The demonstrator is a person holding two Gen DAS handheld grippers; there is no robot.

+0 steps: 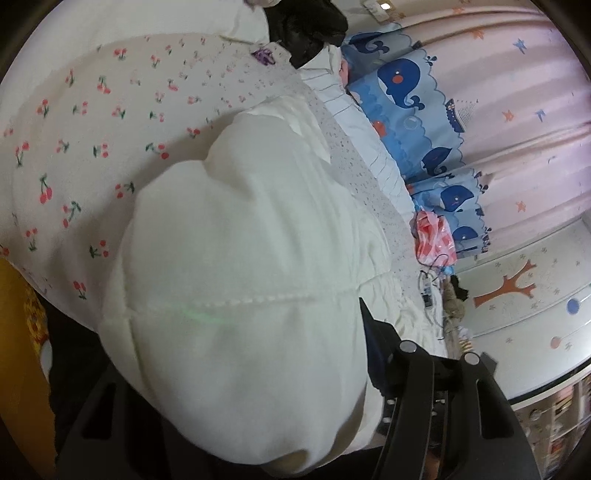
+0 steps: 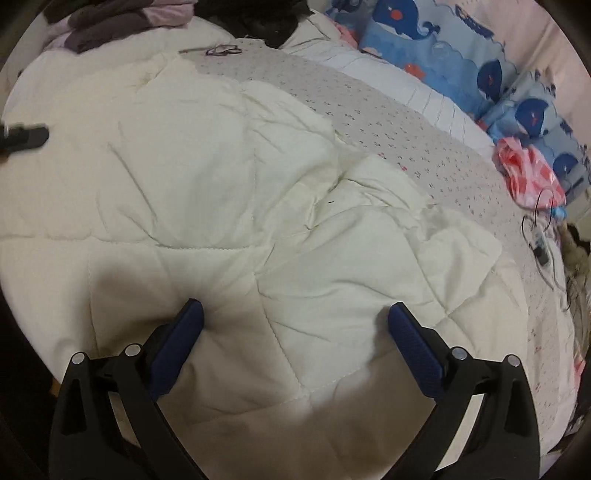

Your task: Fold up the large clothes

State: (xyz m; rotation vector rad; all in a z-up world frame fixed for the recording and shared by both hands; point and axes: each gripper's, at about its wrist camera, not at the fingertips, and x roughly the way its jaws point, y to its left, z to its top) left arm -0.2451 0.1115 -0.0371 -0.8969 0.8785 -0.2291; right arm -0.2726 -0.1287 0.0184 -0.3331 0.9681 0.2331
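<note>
A thick white quilted comforter (image 2: 221,166) lies spread and creased over the bed. In the left wrist view a bulging fold of it (image 1: 240,258) fills the space between the fingers of my left gripper (image 1: 240,328). The jaws stand about half wide and are closed on that thick bunch, which hides the fingertips apart from one dark finger (image 1: 371,332). My right gripper (image 2: 295,317) points down at the comforter near its front edge. It is wide open, and its blue pads (image 2: 184,332) rest on or just over the fabric with nothing gripped.
A cherry-print sheet (image 1: 74,147) covers the bed beneath. Whale-print pillows (image 2: 498,74) line the far side, with a pink plastic bag (image 2: 528,173) and a cable with a small device (image 2: 541,251). Dark clothes (image 2: 110,26) are piled at the back. A black object (image 2: 26,136) shows at the left edge.
</note>
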